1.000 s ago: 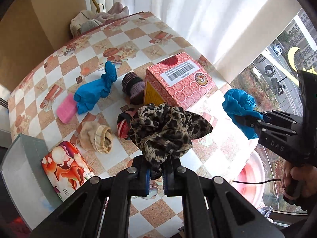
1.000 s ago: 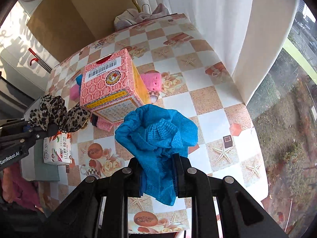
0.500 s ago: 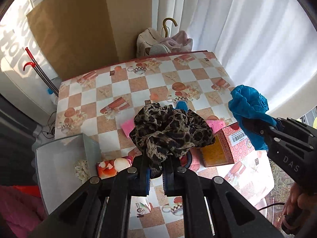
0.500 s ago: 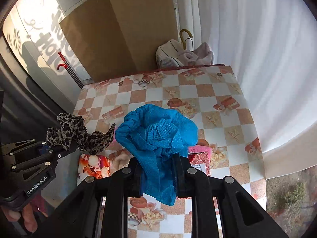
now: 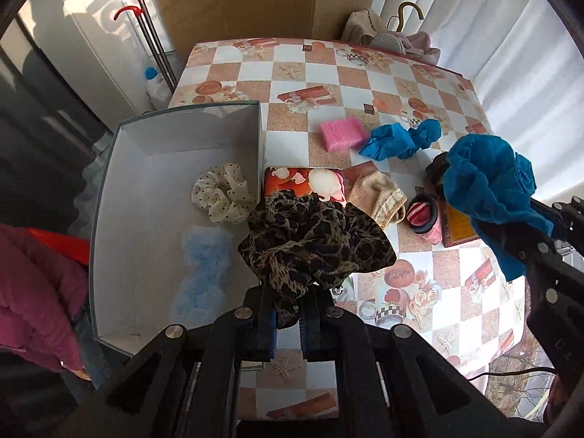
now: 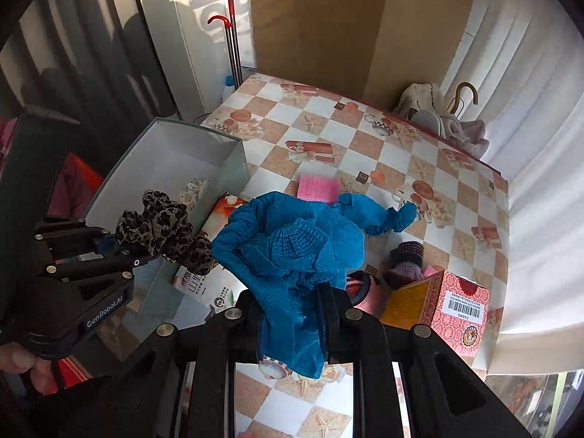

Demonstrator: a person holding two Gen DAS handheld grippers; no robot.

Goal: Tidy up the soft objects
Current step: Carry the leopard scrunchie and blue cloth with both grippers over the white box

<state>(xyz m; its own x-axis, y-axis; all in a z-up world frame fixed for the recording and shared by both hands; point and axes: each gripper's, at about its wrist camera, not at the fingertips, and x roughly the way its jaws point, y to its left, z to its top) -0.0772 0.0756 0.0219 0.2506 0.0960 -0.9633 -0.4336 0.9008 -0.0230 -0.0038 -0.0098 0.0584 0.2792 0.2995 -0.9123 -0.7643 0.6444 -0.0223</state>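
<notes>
Wide open floor inside the grey box, only a cream scrunchie and a pale blue fluffy piece lying low in it. The box's right wall stands in the way, a floral packet tight against it. Far half of the checkered table is bare; socks and a pink sponge crowd the middle.

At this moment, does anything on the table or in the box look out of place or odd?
Mostly ordinary sorting clutter. One oddity: the red patterned carton lies tipped on its side at the table's near corner, barcode label facing up and its yellow face sideways. Loose soft items lie scattered beside it, while the grey box holds only a spotted scrunchie and a pale blue fluffy piece.
</notes>
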